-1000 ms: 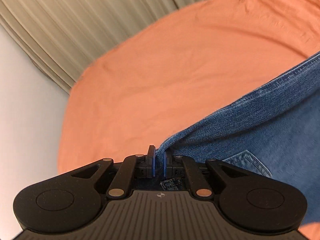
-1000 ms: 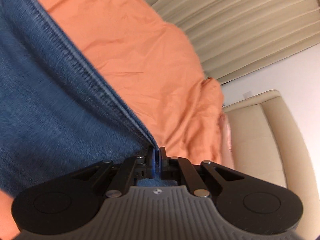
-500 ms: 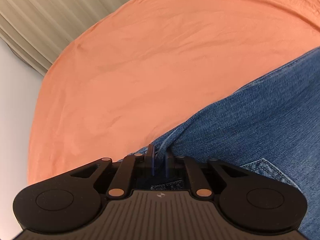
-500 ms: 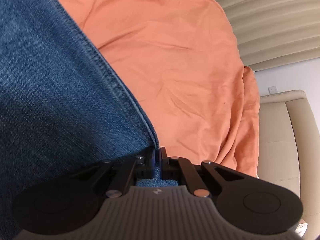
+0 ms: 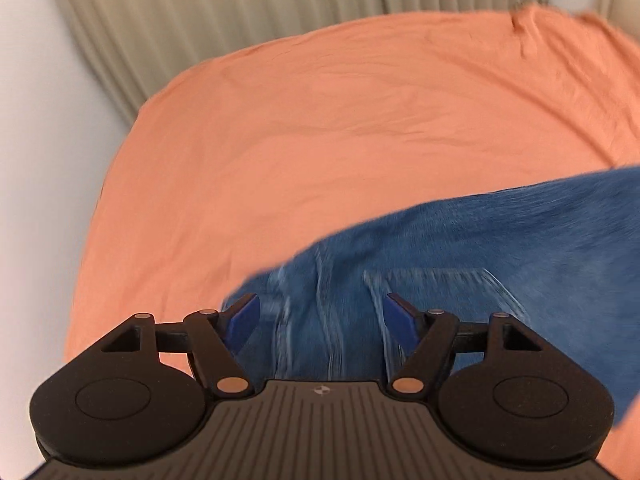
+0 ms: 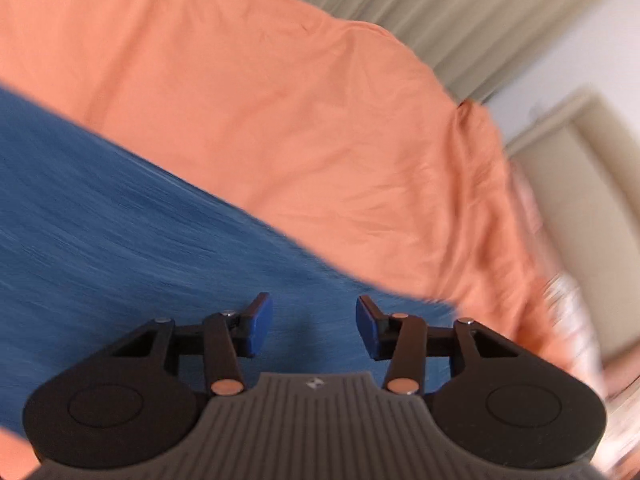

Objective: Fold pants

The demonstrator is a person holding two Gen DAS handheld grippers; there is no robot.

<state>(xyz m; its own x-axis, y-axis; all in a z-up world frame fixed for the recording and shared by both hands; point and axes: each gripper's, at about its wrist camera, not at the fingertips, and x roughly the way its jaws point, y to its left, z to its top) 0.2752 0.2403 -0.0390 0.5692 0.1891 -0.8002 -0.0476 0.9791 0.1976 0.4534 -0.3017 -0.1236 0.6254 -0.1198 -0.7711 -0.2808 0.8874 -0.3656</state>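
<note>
Blue denim pants (image 5: 460,248) lie on an orange bedsheet (image 5: 320,128). In the left wrist view their stitched corner with a pocket seam sits below my left gripper (image 5: 320,312), whose jaws are opening wide; the blue pads (image 5: 244,316) stand apart and press on nothing. In the right wrist view the pants (image 6: 140,216) fill the left and bottom, their edge running diagonally across the sheet (image 6: 280,100). My right gripper (image 6: 314,320) hangs over the denim with its jaws opening, pads clear of the cloth. Both views are motion-blurred.
Beige pleated curtains (image 5: 240,8) hang behind the bed, with a white wall (image 5: 36,128) at the left. A cream padded piece of furniture (image 6: 592,160) stands past the bed's right end.
Both grippers were shut on the pants' edge and have let go, jaws now apart. Both have pulled back from the cloth, which lies loose on the sheet.
</note>
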